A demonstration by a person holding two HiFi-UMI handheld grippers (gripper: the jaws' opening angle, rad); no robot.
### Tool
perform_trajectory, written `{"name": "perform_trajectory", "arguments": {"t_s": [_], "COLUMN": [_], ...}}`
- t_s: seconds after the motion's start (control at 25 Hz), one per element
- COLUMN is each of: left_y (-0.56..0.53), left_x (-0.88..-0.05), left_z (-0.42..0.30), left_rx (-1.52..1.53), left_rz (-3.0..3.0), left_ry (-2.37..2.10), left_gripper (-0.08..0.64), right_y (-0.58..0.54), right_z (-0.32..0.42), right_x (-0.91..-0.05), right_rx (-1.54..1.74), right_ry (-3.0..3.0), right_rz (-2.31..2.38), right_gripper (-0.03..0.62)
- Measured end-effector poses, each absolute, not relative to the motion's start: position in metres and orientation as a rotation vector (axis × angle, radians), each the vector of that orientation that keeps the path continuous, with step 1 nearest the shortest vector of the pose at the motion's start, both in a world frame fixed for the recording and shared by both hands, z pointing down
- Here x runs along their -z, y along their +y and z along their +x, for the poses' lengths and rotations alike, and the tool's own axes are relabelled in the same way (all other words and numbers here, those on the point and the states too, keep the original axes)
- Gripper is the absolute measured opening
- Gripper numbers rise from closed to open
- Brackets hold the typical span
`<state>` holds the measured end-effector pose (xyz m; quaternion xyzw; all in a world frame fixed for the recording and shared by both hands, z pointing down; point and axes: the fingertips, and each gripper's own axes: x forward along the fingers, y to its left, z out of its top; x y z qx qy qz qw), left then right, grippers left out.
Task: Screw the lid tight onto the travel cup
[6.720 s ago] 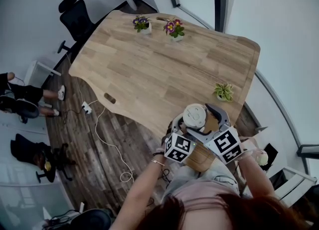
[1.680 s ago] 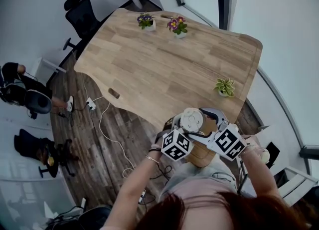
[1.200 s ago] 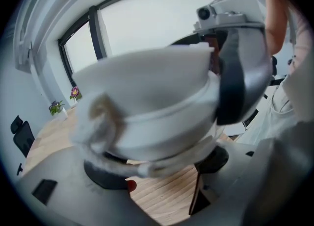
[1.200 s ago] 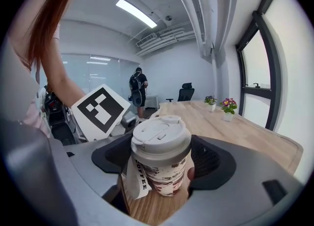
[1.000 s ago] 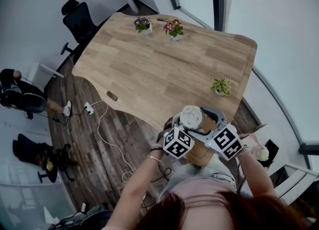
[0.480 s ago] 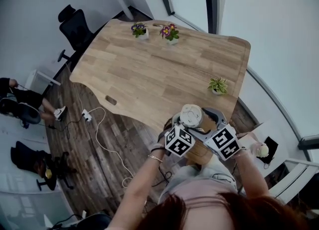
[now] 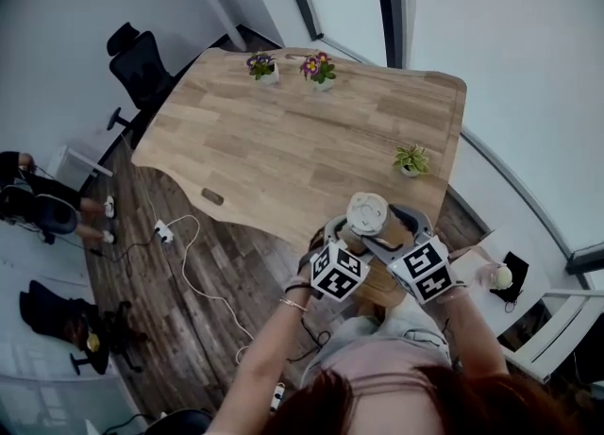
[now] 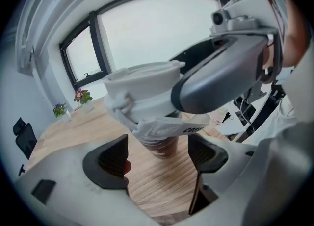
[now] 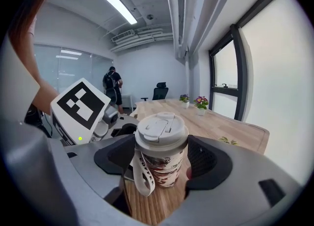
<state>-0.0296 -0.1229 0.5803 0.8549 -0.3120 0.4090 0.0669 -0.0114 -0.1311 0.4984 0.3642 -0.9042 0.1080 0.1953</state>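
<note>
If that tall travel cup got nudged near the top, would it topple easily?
Probably tippy: the travel cup is tall and narrows toward its base. Its lid looks like smooth hard plastic, so likely stiff but slippery. The loose strap would likely flop.

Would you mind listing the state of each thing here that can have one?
Cup: upright on the table.
Lid: on the cup; how tight cannot be told.
Strap: hangs loose.
Right gripper: jaws have just been closing, pads on the lid.
Left gripper: open, pads clear of the cup's base.
</note>
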Motion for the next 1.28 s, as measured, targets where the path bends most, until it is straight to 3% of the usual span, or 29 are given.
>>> {"name": "perform_trajectory", "arguments": {"t_s": [0.32,0.52,0.8,0.88,0.96,1.12,1.28], "left_y": [-0.109,-0.096,-0.083,-0.083,-0.087,-0.095,-0.099], "left_x": [-0.573,-0.571,-0.564,-0.56,-0.554,-0.537,-0.522], "left_z": [-0.046,-0.054,-0.065,-0.069,-0.075,-0.086,-0.097], "left_rx": [-1.18,-1.119,-1.018,-0.984,-0.932,-0.791,-0.677], "left_rz": [2.608,2.629,2.667,2.671,2.671,2.654,2.593], "left_ry": [-0.959,-0.967,-0.995,-1.028,-1.09,-1.204,-1.309], "left_gripper": [0.356,0.356,0.351,0.327,0.259,0.243,0.182], "right_y": [-0.123,-0.113,-0.097,-0.093,-0.089,-0.083,-0.083], "right_z": [-0.004,-0.003,-0.01,-0.011,-0.012,-0.009,0.0], "right_x": [-0.491,-0.488,-0.483,-0.48,-0.477,-0.469,-0.465], "right_rx": [-0.357,-0.359,-0.369,-0.375,-0.387,-0.447,-0.457], "right_ry": [-2.495,-2.476,-2.465,-2.465,-2.473,-2.51,-2.489], "right_rz": [1.19,1.261,1.344,1.369,1.4,1.476,1.562], "right_gripper": [0.29,0.213,0.213,0.209,0.201,0.201,0.146]}}
